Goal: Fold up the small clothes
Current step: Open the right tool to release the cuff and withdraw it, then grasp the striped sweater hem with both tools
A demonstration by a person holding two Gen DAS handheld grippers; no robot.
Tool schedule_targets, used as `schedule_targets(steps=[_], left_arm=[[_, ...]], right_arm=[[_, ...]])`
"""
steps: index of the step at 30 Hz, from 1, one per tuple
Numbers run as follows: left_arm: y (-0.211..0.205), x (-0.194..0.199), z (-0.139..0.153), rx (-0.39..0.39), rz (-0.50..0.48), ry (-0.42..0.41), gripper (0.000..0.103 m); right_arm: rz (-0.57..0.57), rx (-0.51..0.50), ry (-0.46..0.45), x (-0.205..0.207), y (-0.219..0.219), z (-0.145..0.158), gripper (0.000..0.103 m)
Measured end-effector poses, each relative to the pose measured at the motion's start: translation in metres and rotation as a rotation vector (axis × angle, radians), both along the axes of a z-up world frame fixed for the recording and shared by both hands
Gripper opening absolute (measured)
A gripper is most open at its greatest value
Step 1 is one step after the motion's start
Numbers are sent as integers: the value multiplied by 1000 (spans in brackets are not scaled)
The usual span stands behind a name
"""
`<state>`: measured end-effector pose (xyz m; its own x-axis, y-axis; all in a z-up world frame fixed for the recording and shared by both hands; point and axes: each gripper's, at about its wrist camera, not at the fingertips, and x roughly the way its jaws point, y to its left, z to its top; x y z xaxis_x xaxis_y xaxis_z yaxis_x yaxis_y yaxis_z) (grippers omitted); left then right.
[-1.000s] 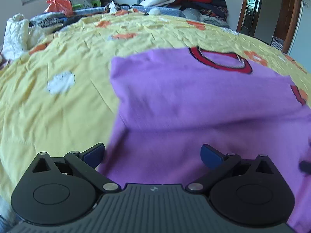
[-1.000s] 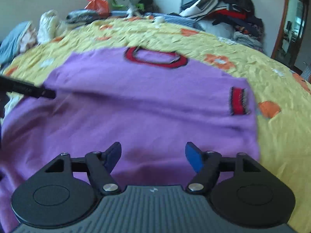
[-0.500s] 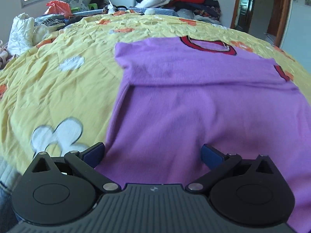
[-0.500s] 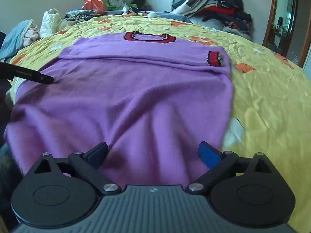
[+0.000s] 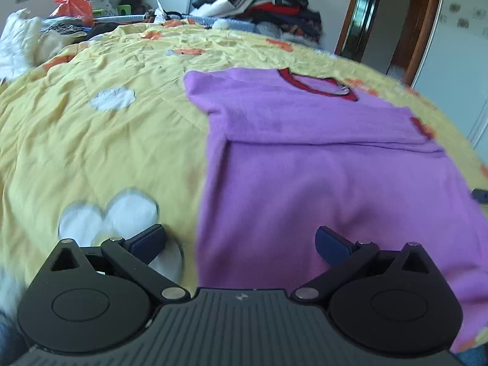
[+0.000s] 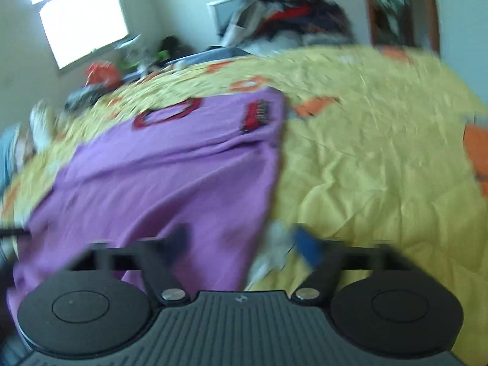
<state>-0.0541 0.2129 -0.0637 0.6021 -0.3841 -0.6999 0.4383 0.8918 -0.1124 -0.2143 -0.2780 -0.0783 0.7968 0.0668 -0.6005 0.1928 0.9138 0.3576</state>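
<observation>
A purple sweater (image 5: 320, 177) with a red collar (image 5: 317, 84) lies flat on the yellow bedspread (image 5: 100, 140), its sleeves folded across the chest. My left gripper (image 5: 241, 242) is open and empty, straddling the sweater's lower left edge. In the right wrist view the sweater (image 6: 170, 183) lies to the left, with a red cuff (image 6: 256, 116) near its right edge. My right gripper (image 6: 244, 244) is open and empty over the sweater's lower right edge. That view is blurred by motion.
A heap of clothes (image 5: 268, 6) is piled at the far end of the bed. White bedding (image 5: 18, 45) and an orange bag (image 5: 73, 4) lie far left. A wooden door frame (image 5: 421, 21) stands at right.
Both grippers have pulled back to the sweater's near hem and spread apart, the left toward the left edge, the right swinging toward the right edge. Both stayed open.
</observation>
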Motion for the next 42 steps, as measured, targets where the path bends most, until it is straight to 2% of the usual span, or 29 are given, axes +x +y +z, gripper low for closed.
schedule_targets(steps=[4,6,7,8,10,12,14,17,22,26,28,31,32,33,34,35,37,38,41,42], left_arm=[[-8,20,2,-21,-44,45,102],[-8,19,3,-81,-89,80,97],[-9,17,5,-94,-97,89,86],[-9,15,6,-86,-94,88,79],[-2,16,8,-86,-73,103,34],[17,27,8,-168,-35,194,6],[34,35,4,-243,-28,253,7],[41,44,2,-279,-12,275,7],[42,63,22,-347,12,239,2],[32,88,39,-324,2,192,0],[22,102,43,-278,11,158,0],[18,122,43,-236,34,117,0],[24,127,41,-253,52,144,0],[32,126,39,-314,31,174,0],[41,118,37,-352,10,190,5],[46,107,36,-335,2,194,13],[54,81,31,-289,-12,208,84],[58,66,29,-296,-16,190,93],[61,41,16,-281,-38,225,92],[63,35,11,-304,-33,247,92]], right_arm=[[81,65,0,16,-3,1,43],[159,73,3,18,7,-3,25],[175,74,-1,18,11,-4,20],[180,85,-1,18,12,-7,9],[172,133,-18,13,7,-11,6],[163,173,-34,11,-1,-13,5],[165,196,-60,8,-5,-12,5],[165,225,-114,9,-11,-8,5],[146,279,-199,18,-27,5,5],[121,256,-222,28,-39,14,5],[95,251,-231,33,-45,16,5],[68,190,-206,39,-51,15,5],[54,165,-185,40,-51,12,5],[36,137,-149,42,-50,7,5],[47,128,-107,44,-49,3,6],[73,139,-86,43,-47,-1,6],[98,130,-66,39,-40,-4,7],[105,147,-56,38,-40,-6,8],[129,197,-55,32,-35,-13,8],[129,217,-50,32,-34,-15,8]])
